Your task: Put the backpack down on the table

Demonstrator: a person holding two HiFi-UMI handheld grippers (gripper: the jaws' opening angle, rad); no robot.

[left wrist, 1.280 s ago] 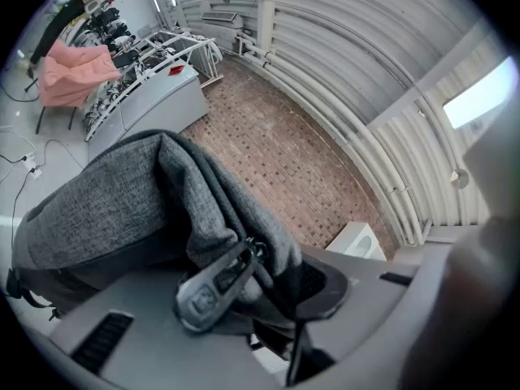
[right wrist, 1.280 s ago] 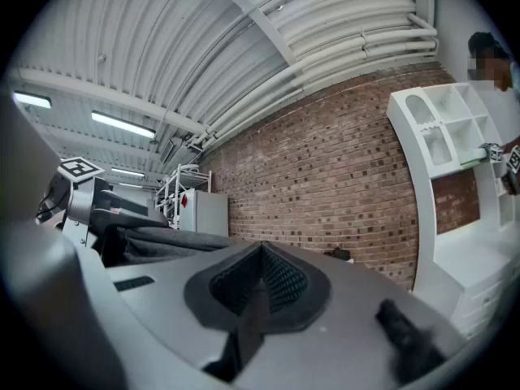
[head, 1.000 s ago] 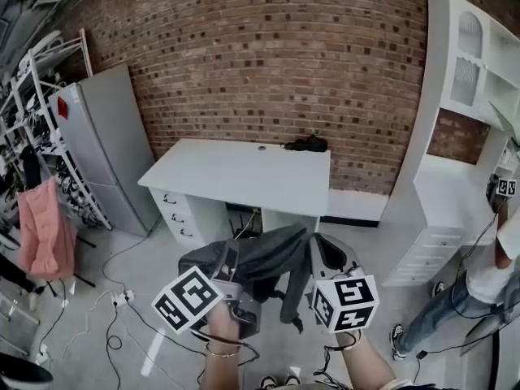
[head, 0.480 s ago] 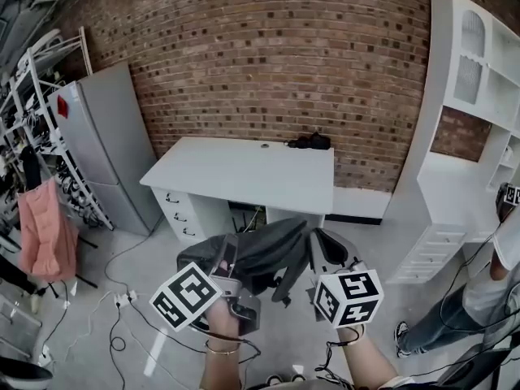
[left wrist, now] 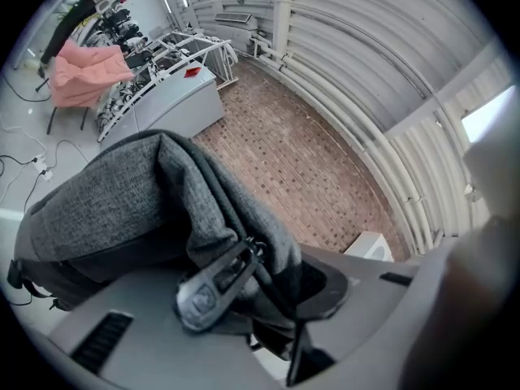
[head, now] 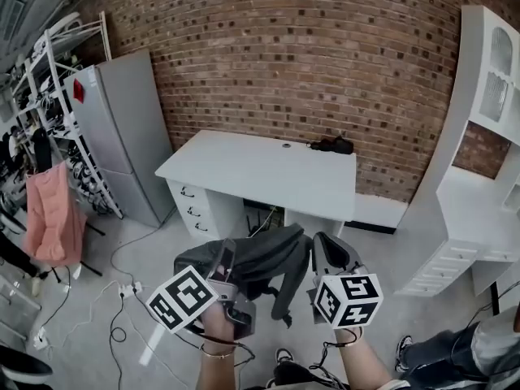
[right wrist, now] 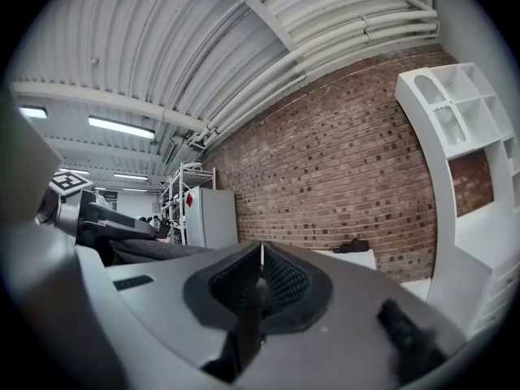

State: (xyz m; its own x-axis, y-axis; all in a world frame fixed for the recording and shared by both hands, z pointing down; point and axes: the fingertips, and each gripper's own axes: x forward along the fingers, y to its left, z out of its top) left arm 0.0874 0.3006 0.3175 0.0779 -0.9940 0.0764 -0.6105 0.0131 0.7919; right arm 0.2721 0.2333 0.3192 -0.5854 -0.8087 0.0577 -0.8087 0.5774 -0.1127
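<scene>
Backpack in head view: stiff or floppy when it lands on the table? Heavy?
Probably floppy: the backpack sags between left gripper and right gripper, a strap dangling. Likely light, since it looks slack and unstuffed. Expect it to slump, not stand.

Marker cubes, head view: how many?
2. The left cube rides the left tool, lower left of the head view; the right cube rides the right tool, lower right. None looks hidden.

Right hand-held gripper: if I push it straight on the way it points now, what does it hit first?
Most likely the white desk. The right hand-held gripper, shut on the backpack, points level toward the desk's right part, with only open floor between. Height is hard to judge, so it might skim the top and reach the brick wall.
</scene>
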